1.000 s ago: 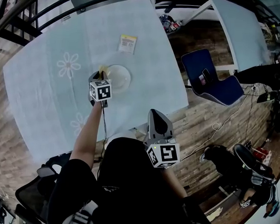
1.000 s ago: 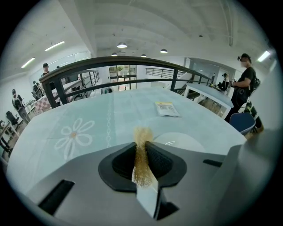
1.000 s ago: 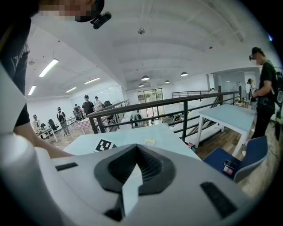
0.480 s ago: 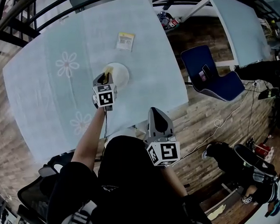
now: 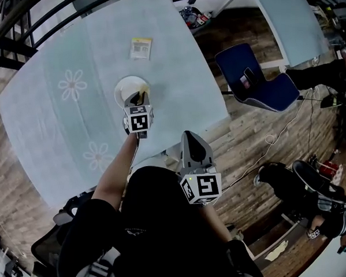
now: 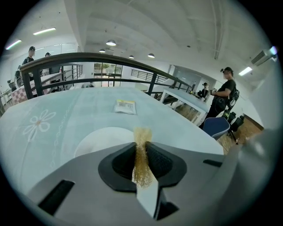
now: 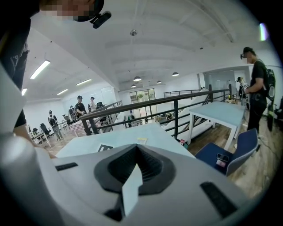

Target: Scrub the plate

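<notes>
Left gripper [image 5: 141, 98] out over the worktop [image 5: 56, 48], jaws clenched on the scouring pad [image 6: 142, 137], a thin golden tuft pinched edge-on between them; it looks soft, springy and very light, so I judge it will bend and flatten under pressure rather than push back; its long axis runs along my jaws, with the free end poking out forward toward the plate [image 5: 127, 88]; the plate itself lies flat and face-up on the pale flowered cloth, near the middle of the worktop and directly beneath my left jaws, with the pad over its near right part; whether the pad actually touches it I cannot tell; being round it has no long axis, only its hollow pointing up at me; it looks stiff, smooth and breakable, and I reckon it could skate on the cloth once I start rubbing; the rim is the place to take hold, on the side away from the pad; my right gripper [image 5: 192, 139] hangs back near my body, off the worktop edge and well apart from the plate, jaws closed together on nothing; a small packet [image 5: 140, 48] sits farther up the cloth, apart from the plate.
</notes>
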`<state>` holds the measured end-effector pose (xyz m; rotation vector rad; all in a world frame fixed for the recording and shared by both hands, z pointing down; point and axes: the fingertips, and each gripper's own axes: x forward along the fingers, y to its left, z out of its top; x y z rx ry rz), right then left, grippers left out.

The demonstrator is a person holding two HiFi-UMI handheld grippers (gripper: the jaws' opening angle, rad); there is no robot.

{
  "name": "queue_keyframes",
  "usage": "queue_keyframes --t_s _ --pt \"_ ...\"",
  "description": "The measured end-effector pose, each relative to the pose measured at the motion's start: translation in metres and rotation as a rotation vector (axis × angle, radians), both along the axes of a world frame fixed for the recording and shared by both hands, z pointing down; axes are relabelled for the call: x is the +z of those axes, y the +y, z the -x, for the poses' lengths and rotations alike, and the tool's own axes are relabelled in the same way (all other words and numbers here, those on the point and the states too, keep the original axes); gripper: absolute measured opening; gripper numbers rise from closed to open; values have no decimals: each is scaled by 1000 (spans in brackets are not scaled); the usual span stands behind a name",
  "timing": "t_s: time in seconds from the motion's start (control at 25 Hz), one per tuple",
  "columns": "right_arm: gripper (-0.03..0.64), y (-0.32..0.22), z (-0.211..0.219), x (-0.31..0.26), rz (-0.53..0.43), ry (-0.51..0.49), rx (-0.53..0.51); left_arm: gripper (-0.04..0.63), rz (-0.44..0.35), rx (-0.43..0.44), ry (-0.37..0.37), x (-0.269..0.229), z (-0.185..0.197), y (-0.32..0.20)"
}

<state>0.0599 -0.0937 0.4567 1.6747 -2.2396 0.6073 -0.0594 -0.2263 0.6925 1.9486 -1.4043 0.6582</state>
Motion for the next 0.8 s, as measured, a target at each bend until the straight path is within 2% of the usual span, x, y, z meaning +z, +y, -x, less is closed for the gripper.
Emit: queue_keyframes --t_s 0.36,0.56,0.8 --pt "2 7 -8 7 15 -2 32 68 12 8 -27 9 1 0" --pt "2 7 -6 7 18 0 24 67 20 -6 -77 11 11 -1" --pt "2 7 3 8 14 4 -6 67 42 -17 -104 18 29 3"
